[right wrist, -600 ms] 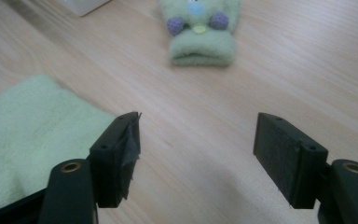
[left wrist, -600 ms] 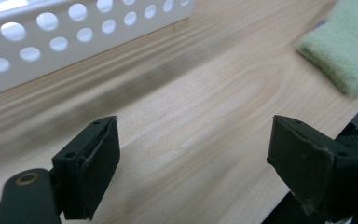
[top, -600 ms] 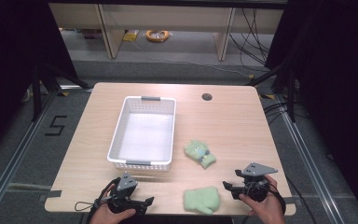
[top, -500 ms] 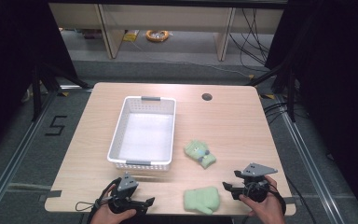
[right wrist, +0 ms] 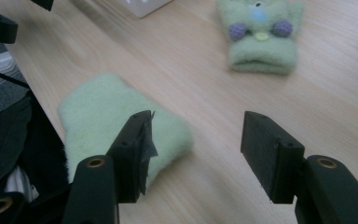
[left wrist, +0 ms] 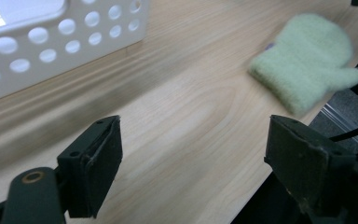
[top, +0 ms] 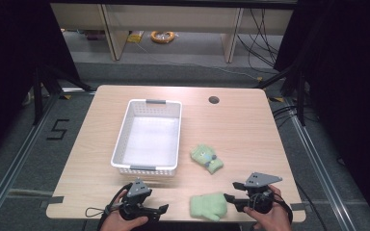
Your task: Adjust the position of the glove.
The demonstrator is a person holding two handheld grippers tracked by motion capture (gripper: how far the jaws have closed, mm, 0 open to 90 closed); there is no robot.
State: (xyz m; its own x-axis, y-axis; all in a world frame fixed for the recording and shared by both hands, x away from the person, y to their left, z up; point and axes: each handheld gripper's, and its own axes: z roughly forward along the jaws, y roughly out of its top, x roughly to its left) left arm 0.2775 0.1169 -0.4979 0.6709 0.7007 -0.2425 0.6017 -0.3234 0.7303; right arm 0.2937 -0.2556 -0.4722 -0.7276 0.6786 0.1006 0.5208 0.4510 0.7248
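Nearest the person, both grippers are hovering low over the front edge of the worktop (top: pixel 250 125), and very little is differing from the pictures of half a second ago: the right gripper (top: pixel 229 197) is sitting a touch lower and closer to the near mitten than it was, while the left gripper (top: pixel 163 210) is staying where it was. Both pairs of jaws are standing spread wide, pinching nothing. In the right gripper view the plain green mitten (right wrist: pixel 121 123) is lying flat just ahead of the jaws and toward their left side, with the left jaw overlapping it in the picture, though I cannot tell whether it is touching the wool. From the left gripper (left wrist: pixel 193 179) the same mitten (left wrist: pixel 307 70) is lying well ahead and off to the right, apart from those jaws. That small approach is suggesting the right hand is lining up to take this mitten first; nothing is being lifted yet. Farther ahead of the right jaws, the second mitten (right wrist: pixel 260 37), the one with purple and blue trimmings, is lying on the bare wood. Farthest off, ahead and left of the left jaws, the white basket (top: pixel 120 156) is standing open with nothing in it, the likely place for both mittens.
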